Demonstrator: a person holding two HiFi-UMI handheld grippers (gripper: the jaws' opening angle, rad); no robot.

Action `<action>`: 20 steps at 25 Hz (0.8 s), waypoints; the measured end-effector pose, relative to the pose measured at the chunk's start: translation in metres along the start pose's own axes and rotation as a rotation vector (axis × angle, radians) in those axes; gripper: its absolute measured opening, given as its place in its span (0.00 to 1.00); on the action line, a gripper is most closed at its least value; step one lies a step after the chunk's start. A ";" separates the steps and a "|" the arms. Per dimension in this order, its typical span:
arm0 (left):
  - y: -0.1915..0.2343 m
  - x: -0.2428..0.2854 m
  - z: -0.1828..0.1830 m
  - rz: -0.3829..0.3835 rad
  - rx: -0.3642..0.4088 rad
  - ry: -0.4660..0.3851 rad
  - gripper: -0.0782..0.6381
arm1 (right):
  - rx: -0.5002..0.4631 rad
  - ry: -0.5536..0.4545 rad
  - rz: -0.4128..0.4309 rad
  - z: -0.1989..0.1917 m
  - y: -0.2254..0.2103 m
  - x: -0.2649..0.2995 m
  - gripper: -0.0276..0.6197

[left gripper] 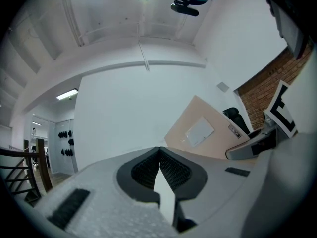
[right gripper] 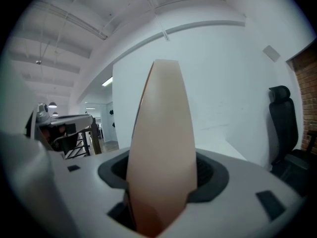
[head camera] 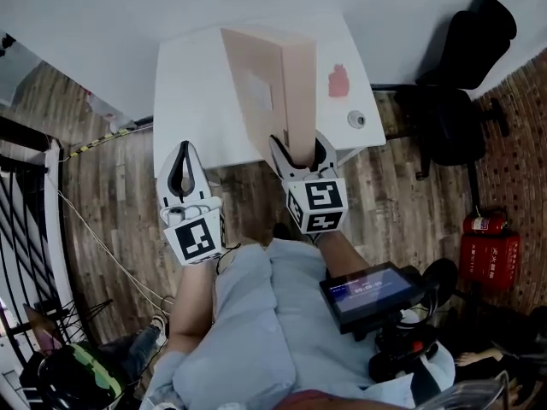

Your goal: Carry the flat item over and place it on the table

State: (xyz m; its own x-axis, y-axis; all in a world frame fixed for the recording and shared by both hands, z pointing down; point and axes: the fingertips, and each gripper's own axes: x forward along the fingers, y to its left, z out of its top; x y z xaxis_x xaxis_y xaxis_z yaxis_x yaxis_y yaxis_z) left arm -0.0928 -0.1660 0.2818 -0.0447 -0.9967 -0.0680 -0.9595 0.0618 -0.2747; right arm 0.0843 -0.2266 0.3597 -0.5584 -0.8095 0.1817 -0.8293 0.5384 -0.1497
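A flat beige cardboard package [head camera: 265, 92] with a white label stands on edge, held upright over the near part of the white table [head camera: 184, 92]. My right gripper [head camera: 299, 150] is shut on its lower edge. In the right gripper view the package [right gripper: 163, 133] fills the gap between the jaws of the right gripper [right gripper: 163, 175]. My left gripper [head camera: 182, 156] hangs to the left over the wooden floor, shut with nothing in it. From the left gripper [left gripper: 159, 151], whose tips meet, the package [left gripper: 203, 130] shows off to the right.
A pink object [head camera: 338, 81] and a small round thing [head camera: 356, 120] lie on the table's right side. A black chair [head camera: 461, 75] stands right of the table, with red fire extinguishers [head camera: 489, 246] nearer. A black railing [head camera: 26, 203] runs along the left.
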 end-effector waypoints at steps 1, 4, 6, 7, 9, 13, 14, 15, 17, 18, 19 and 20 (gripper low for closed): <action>0.003 0.005 0.001 0.013 0.002 -0.005 0.12 | -0.007 -0.007 0.009 0.004 0.000 0.007 0.48; 0.013 0.018 0.003 0.036 -0.005 -0.015 0.12 | -0.023 -0.009 0.036 0.010 0.003 0.029 0.48; 0.022 0.023 -0.003 0.051 -0.010 -0.007 0.12 | -0.030 0.000 0.051 0.009 0.009 0.041 0.48; 0.026 0.025 -0.007 0.058 -0.015 0.001 0.12 | -0.033 0.006 0.059 0.008 0.012 0.047 0.48; 0.035 0.030 -0.014 0.070 -0.024 0.016 0.12 | -0.039 0.016 0.075 0.006 0.019 0.058 0.48; 0.054 0.048 -0.030 0.081 -0.029 0.028 0.12 | -0.041 0.034 0.081 0.002 0.025 0.087 0.48; 0.059 0.053 -0.035 0.080 -0.026 0.030 0.12 | -0.040 0.039 0.079 0.001 0.026 0.095 0.48; 0.064 0.058 -0.041 0.077 -0.023 0.031 0.12 | -0.040 0.045 0.077 0.000 0.027 0.102 0.48; 0.075 0.070 -0.051 0.075 -0.026 0.041 0.12 | -0.039 0.058 0.076 -0.003 0.032 0.120 0.48; 0.080 0.077 -0.056 0.075 -0.035 0.053 0.12 | -0.040 0.065 0.077 -0.004 0.034 0.129 0.48; 0.085 0.084 -0.061 0.075 -0.042 0.064 0.12 | -0.040 0.071 0.076 -0.006 0.035 0.138 0.48; 0.090 0.092 -0.066 0.073 -0.047 0.071 0.12 | -0.039 0.079 0.074 -0.007 0.036 0.147 0.48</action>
State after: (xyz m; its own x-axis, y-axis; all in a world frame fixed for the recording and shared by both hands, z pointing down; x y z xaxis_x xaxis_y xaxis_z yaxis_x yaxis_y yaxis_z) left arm -0.2017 -0.2554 0.3144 -0.1334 -0.9909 -0.0173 -0.9649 0.1338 -0.2261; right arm -0.0276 -0.3247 0.3881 -0.6173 -0.7468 0.2475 -0.7848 0.6064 -0.1277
